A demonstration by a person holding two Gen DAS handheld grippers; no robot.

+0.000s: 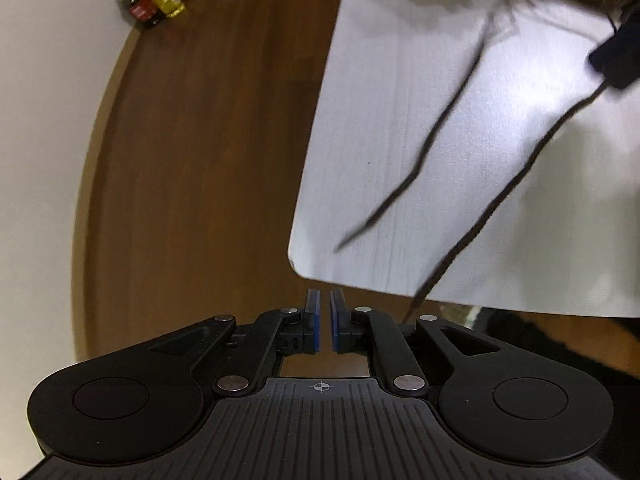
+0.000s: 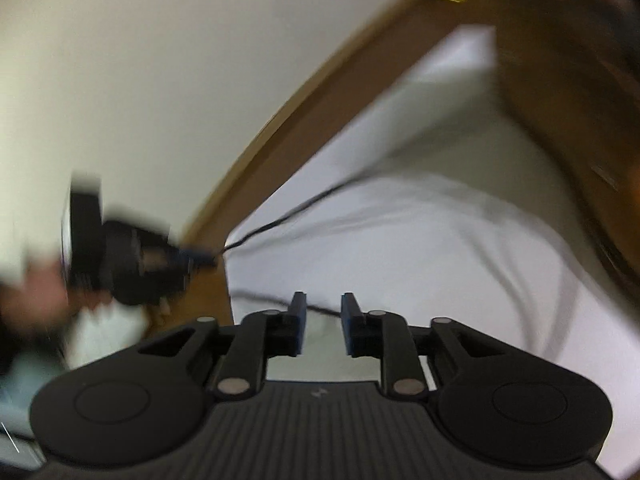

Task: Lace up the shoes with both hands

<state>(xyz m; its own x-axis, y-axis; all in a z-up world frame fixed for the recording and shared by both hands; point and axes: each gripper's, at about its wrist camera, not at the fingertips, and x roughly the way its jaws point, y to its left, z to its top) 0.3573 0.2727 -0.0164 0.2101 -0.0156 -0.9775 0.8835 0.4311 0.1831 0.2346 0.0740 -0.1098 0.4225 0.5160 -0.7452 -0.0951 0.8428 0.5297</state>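
Black lace [image 1: 436, 132] runs diagonally from upper right to lower centre across the white worktop [image 1: 380, 80], right of the open, empty left gripper [image 1: 325, 300]; right gripper [image 2: 323, 304] gapes empty above lace.

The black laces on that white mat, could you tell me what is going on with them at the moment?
A person is working two handheld grippers over a white mat on a brown wooden table. Two black shoelace ends trail loose across the mat. The left gripper has its pads slightly apart with nothing between them. The right gripper is open and empty, with a lace strand beyond its tips. No shoe is clearly visible.
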